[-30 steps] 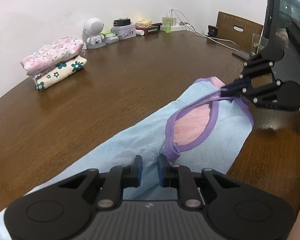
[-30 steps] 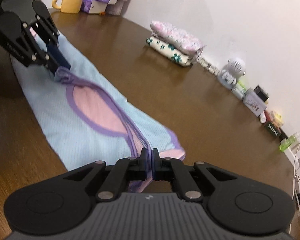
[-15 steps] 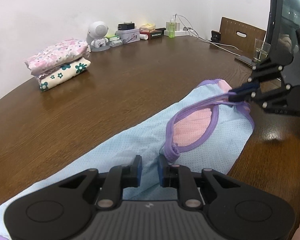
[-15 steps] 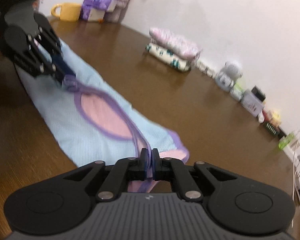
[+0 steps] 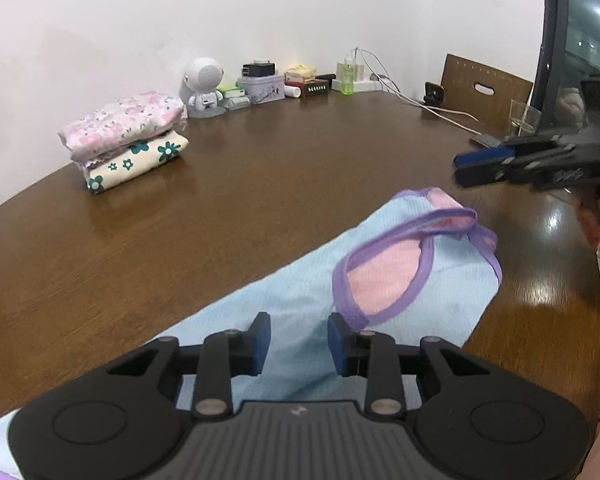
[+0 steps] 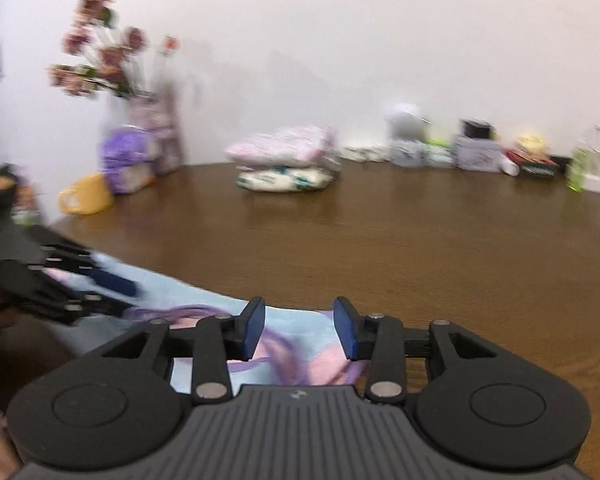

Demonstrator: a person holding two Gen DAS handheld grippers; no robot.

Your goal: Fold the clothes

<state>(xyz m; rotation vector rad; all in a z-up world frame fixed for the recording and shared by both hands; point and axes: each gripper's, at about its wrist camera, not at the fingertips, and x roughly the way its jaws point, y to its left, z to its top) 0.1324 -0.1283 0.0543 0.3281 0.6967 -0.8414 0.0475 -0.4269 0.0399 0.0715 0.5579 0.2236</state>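
Both claws wide, nothing held: my left gripper (image 5: 299, 338) sits over the near part of the blue garment (image 5: 292, 300), right gripper (image 6: 300, 328) over its pink/purple end. Garment lies flat along near-right table (image 5: 260, 184) edge. Risk imo: purple strap (image 5: 420, 220) is loose and bunched, next fold could trap it crooked; the end near the edge could slide off.

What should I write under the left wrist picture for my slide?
Open left gripper hovers over a light blue garment on the brown table, right gripper off to the side.
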